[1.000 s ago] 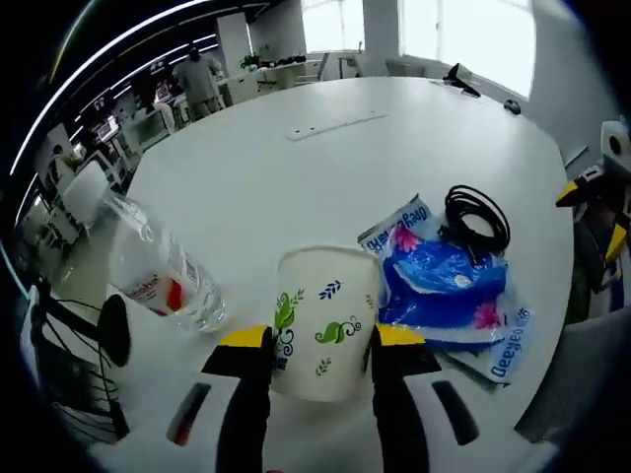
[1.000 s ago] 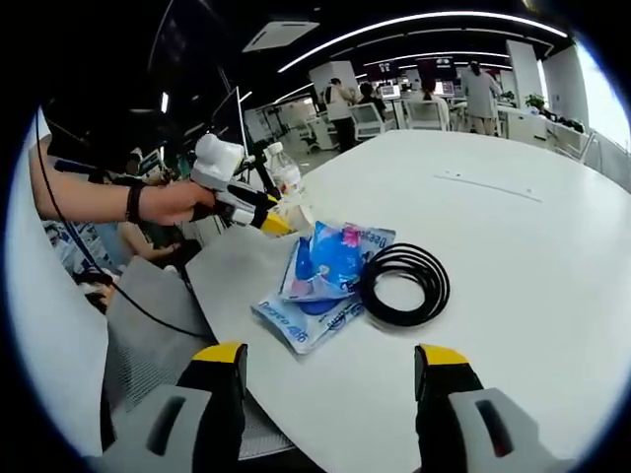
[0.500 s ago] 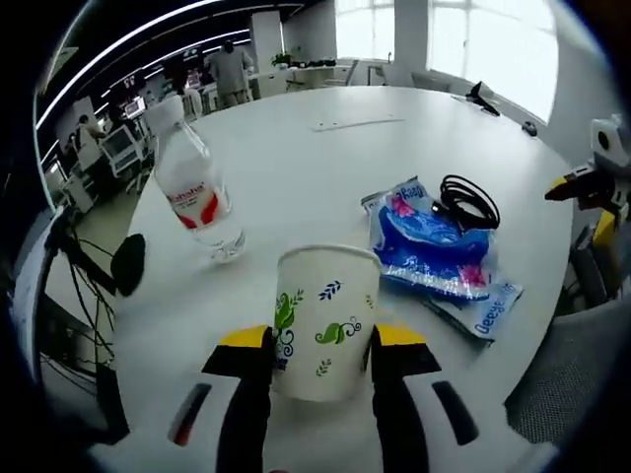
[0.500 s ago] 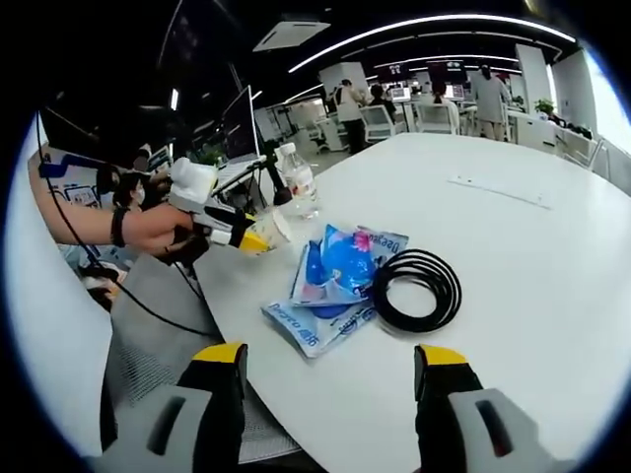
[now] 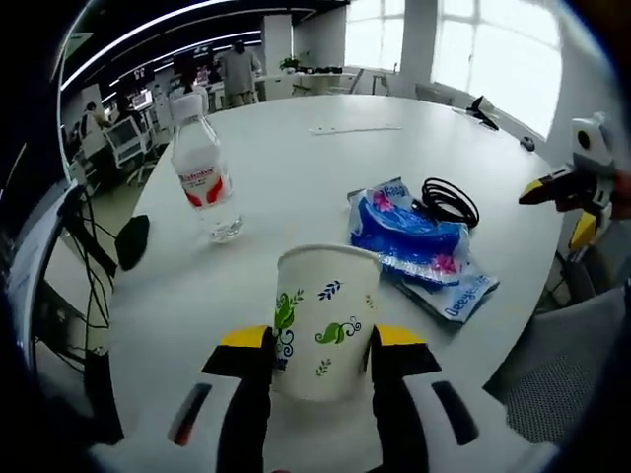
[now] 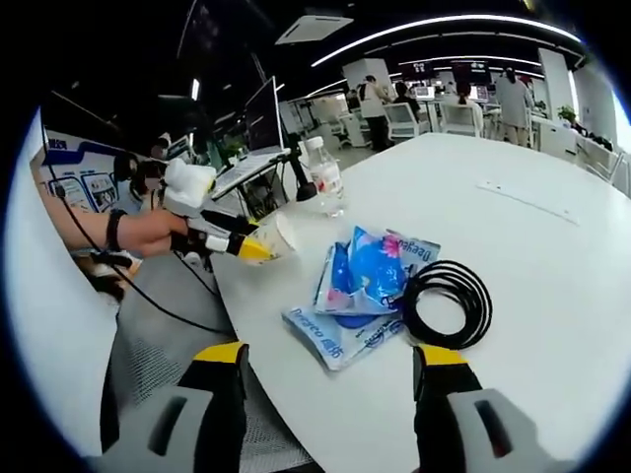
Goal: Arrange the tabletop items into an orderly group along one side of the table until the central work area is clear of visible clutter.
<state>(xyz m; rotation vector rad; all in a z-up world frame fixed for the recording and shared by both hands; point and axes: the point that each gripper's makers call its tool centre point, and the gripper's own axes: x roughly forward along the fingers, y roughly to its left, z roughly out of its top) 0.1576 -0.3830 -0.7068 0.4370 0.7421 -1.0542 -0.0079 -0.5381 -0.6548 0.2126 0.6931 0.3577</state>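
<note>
While the left gripper clamps its yellow-tipped black fingers on the white paper cup with green and blue leaf prints, carried upright above the near edge of the round white bench, the sensible course is to keep the cup level, lower it until its base meets the bench near that edge, close to the clear plastic water bottle with the red label and the blue and pink plastic packet, and release only once it stands steady; squeezing harder would likely dent the thin paper wall. The coiled black cable lies touching the packet's far side. The right gripper hangs off the bench edge with its fingers spread and nothing between them. Compared with a second ago, the cup sits unchanged between the left fingers, while that view has pulled back from the edge, and the bottle, then tilted close beside the cup, now stands upright farther in.
</note>
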